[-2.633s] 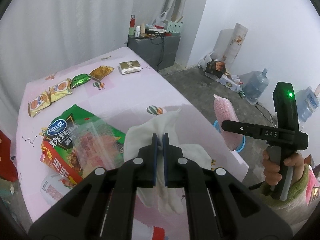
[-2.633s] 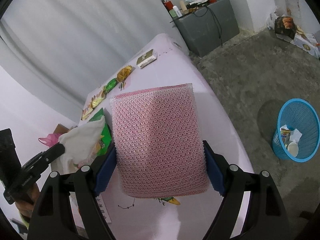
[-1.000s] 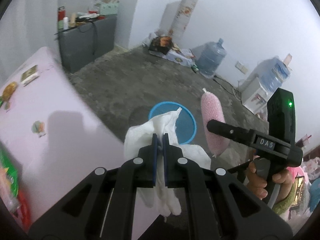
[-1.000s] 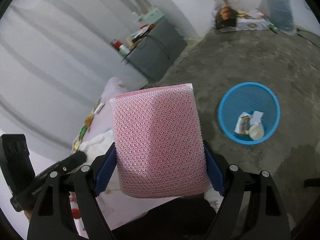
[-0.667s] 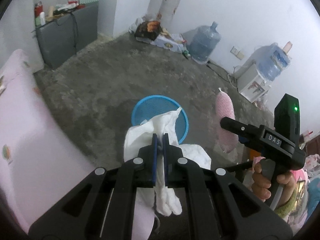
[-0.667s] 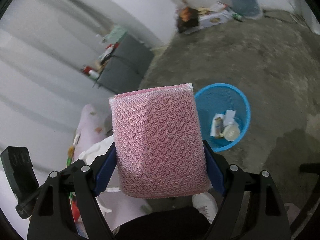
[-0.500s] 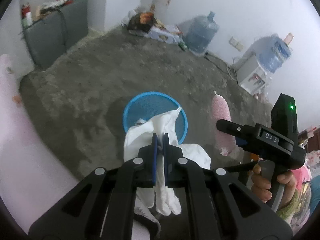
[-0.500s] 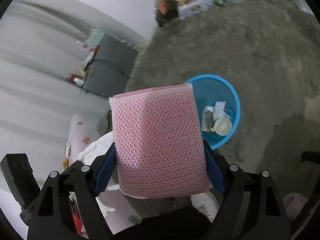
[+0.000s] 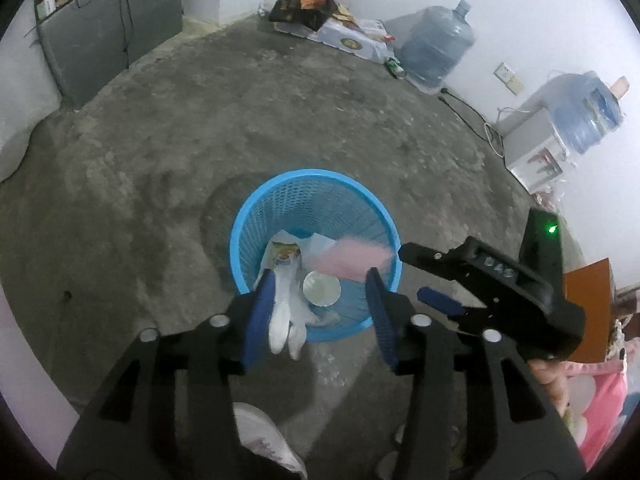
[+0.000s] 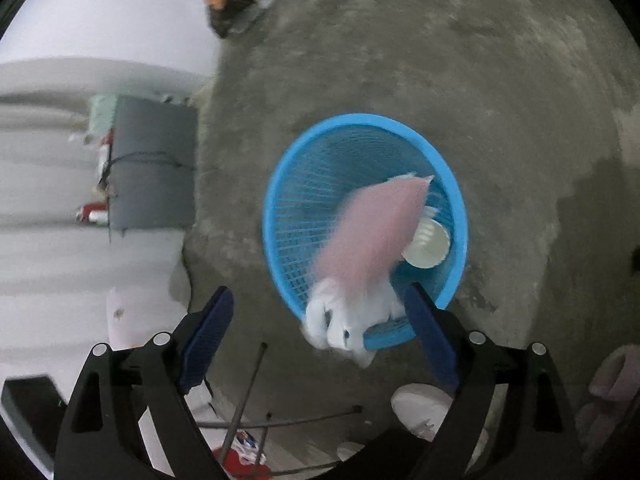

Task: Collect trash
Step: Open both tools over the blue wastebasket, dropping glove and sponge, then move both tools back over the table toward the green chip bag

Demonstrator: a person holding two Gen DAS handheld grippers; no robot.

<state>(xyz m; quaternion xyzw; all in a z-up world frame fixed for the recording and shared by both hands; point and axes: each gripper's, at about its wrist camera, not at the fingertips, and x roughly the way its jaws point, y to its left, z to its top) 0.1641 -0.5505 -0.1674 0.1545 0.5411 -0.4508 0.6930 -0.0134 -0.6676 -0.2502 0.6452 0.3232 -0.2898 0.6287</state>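
Note:
A blue mesh bin point(image 9: 248, 232) stands on the grey floor, and also shows in the right wrist view point(image 10: 288, 168). My left gripper point(image 9: 318, 314) is open just above its near rim; the white cloth point(image 9: 286, 312) hangs free by the left finger and over the bin. My right gripper point(image 10: 318, 336) is open; the pink mesh sponge point(image 10: 376, 232) is blurred, falling into the bin, with the white cloth point(image 10: 344, 320) below it at the rim. The pink sponge point(image 9: 348, 258) also appears over the bin in the left wrist view. A paper cup point(image 9: 321, 288) and wrappers lie inside.
A grey cabinet point(image 9: 100, 36) stands at the back left. Water jugs point(image 9: 436, 46) and a dispenser point(image 9: 536, 148) line the right wall. Boxes and bags point(image 9: 320, 12) lie by the far wall. My white shoe point(image 9: 264, 440) is just below the bin.
Both grippers swung from the table to over the bin, then opened. The white cloth and the pink sponge have left the fingers and are dropping into the bin.

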